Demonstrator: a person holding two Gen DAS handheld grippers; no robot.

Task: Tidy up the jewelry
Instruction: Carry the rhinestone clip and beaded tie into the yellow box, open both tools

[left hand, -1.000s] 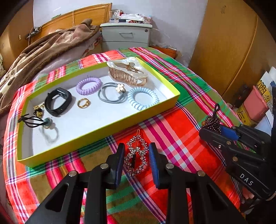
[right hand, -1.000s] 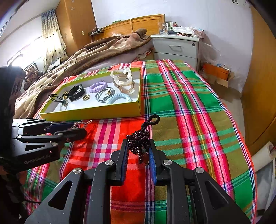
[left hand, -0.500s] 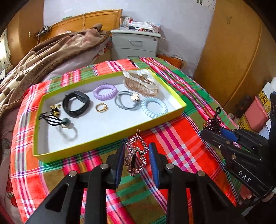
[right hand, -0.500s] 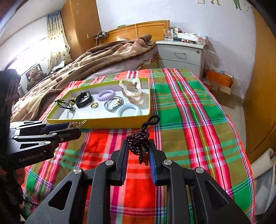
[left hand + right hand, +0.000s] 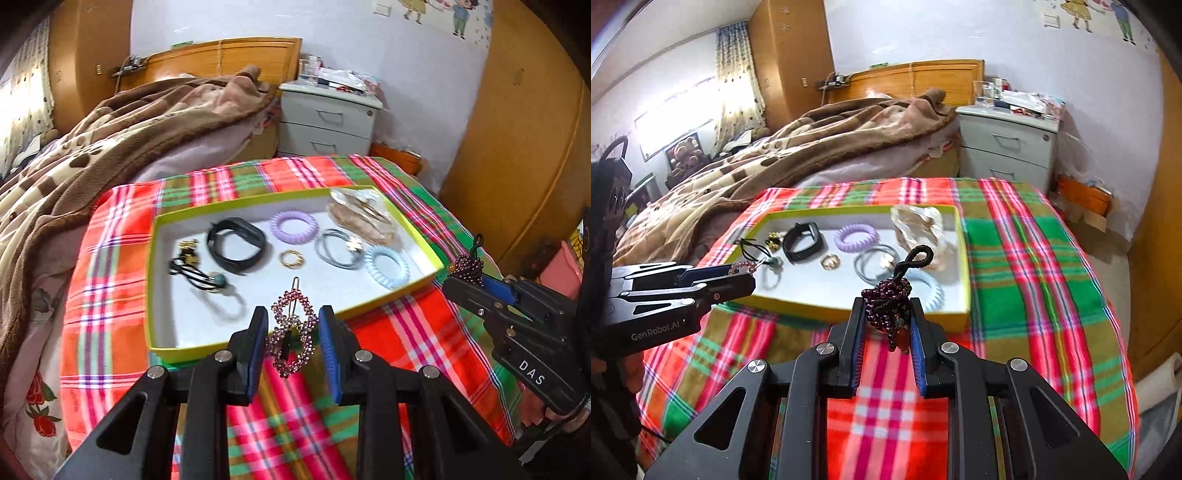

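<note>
Two grips | left gripper [image 5: 292,334]: rhinestone hairpin [image 5: 291,328] | right gripper [image 5: 887,322]: bead bracelet [image 5: 888,304]

Bed [image 5: 51,369] under plaid cloth [image 5: 424,332]; yellow-green tray [image 5: 258,343] on cloth; brown blanket [image 5: 129,125] behind.

We look forward along each tool from close above the plaid-covered bed [image 5: 406,332]. Both views share the yellow-rimmed tray [image 5: 369,308] [image 5: 849,314] at 12 o'clock, each catching the other tool at its edge.
</note>
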